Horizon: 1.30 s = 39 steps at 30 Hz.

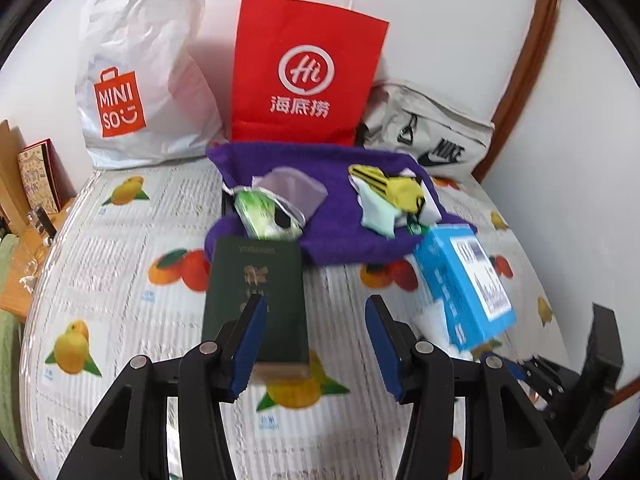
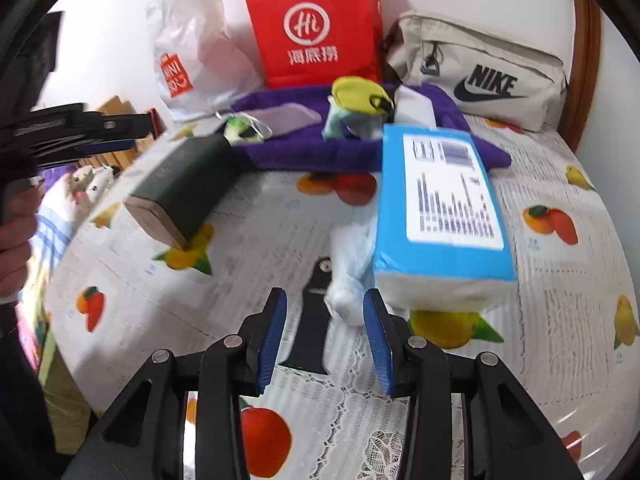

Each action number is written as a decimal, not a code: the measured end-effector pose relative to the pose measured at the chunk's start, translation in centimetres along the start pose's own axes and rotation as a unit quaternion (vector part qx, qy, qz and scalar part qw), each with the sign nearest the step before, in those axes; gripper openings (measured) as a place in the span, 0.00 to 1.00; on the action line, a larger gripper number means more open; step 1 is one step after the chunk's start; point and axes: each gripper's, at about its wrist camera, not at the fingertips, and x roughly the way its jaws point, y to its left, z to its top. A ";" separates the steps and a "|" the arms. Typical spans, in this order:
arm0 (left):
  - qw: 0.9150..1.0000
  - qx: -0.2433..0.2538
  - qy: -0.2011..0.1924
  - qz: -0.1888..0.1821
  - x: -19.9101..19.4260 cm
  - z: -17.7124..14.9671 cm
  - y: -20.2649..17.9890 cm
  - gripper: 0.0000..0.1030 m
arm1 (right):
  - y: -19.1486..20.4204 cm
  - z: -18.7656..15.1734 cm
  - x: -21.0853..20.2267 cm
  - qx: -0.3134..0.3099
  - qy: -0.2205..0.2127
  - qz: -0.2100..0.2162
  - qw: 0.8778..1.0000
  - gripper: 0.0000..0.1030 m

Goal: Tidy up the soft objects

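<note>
A purple towel [image 1: 340,236] [image 2: 320,152] lies at the back of the table with small soft packets on it: a green one [image 1: 266,218] [image 2: 240,130], a lilac pouch [image 1: 290,190] and a yellow one [image 1: 400,188] [image 2: 360,94]. A blue tissue pack [image 1: 460,280] [image 2: 436,208] lies to the right, a white tissue sticking out [image 2: 352,276]. A dark green book [image 1: 256,300] [image 2: 188,188] lies to the left. My left gripper [image 1: 316,344] is open, its left finger over the book. My right gripper [image 2: 325,340] is open, just short of the tissue.
A red paper bag [image 1: 304,76] [image 2: 316,28], a white Miniso plastic bag [image 1: 140,76] [image 2: 192,48] and a grey Nike pouch [image 1: 432,132] [image 2: 480,68] stand against the back wall. A fruit-print tablecloth [image 1: 120,280] [image 2: 560,280] covers the table. A black strap [image 2: 314,320] lies under my right gripper.
</note>
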 end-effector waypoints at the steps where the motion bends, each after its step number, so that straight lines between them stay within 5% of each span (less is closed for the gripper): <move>1: 1.000 0.001 0.001 -0.001 0.0 -0.3 0.0 0.48 | -0.1 -0.2 0.4 0.003 0.001 -0.001 1.000 0.39; 9: 1.000 0.001 0.029 0.004 0.5 -3.0 0.6 0.48 | -0.5 -0.9 3.5 0.037 0.010 -0.026 0.999 0.38; 12: 0.999 -0.003 0.037 0.005 0.7 -3.5 0.9 0.48 | -0.5 -0.8 3.7 0.058 0.000 -0.013 0.998 0.20; 14: 0.999 -0.005 0.039 0.006 0.7 -3.8 1.0 0.48 | -0.4 -0.8 3.7 0.056 -0.003 -0.022 0.998 0.16; 28: 0.998 -0.002 0.054 0.010 0.4 -5.5 0.6 0.48 | 1.0 -2.1 1.8 0.048 -0.013 0.035 0.998 0.13; 39: 0.996 0.034 0.080 -0.009 2.3 -7.4 -3.6 0.48 | 0.9 -5.8 -3.6 0.004 -0.035 0.029 0.999 0.13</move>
